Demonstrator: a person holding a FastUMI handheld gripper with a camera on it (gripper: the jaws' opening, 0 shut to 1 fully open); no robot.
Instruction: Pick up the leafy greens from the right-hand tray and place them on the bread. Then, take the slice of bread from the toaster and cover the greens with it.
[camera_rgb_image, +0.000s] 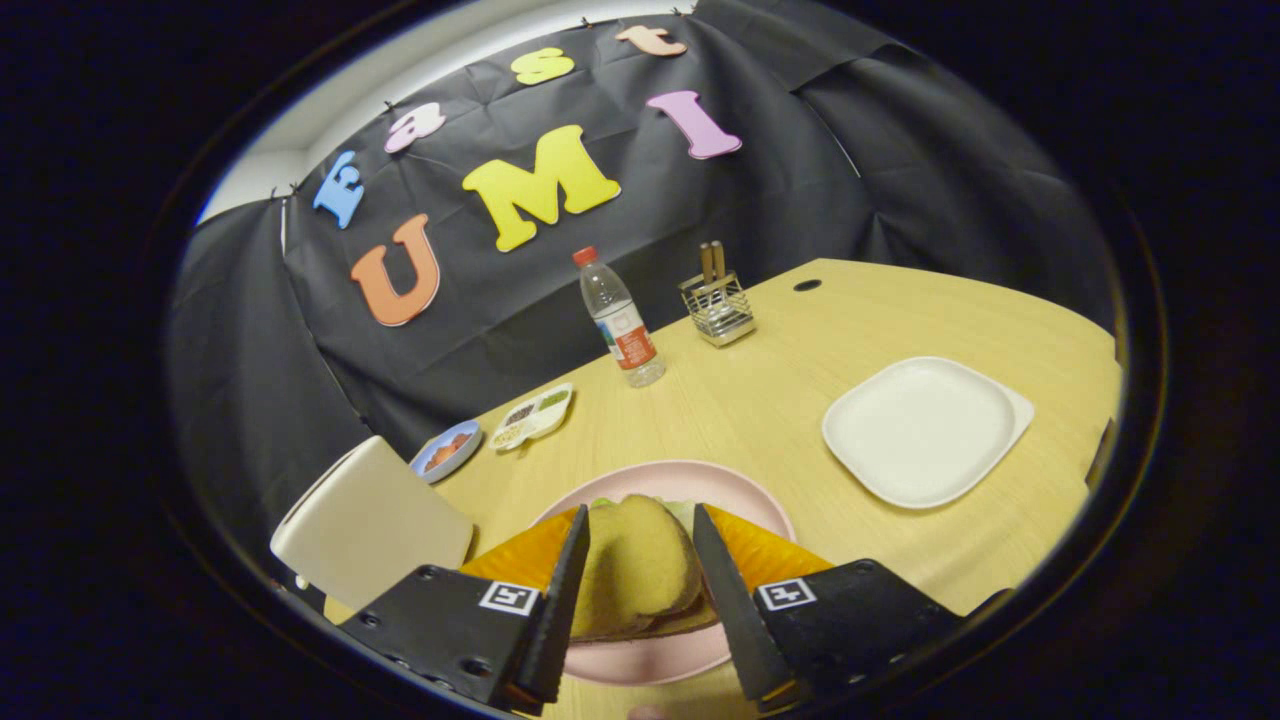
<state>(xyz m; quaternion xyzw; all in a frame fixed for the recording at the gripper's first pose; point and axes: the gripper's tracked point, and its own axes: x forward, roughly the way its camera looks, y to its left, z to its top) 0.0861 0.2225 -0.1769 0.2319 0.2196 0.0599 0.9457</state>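
Two jaws flank the bread slice, contact unclear, pink plate beneath, bare table beyond.

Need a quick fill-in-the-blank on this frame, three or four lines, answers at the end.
1. The bread slice between the fingers lies on a ____ plate.
2. The water bottle has a ____ cap.
3. The white square plate holds ____.
4. Under the bread slice, a bit of ____ greens shows.

Answers: pink; red; nothing; leafy
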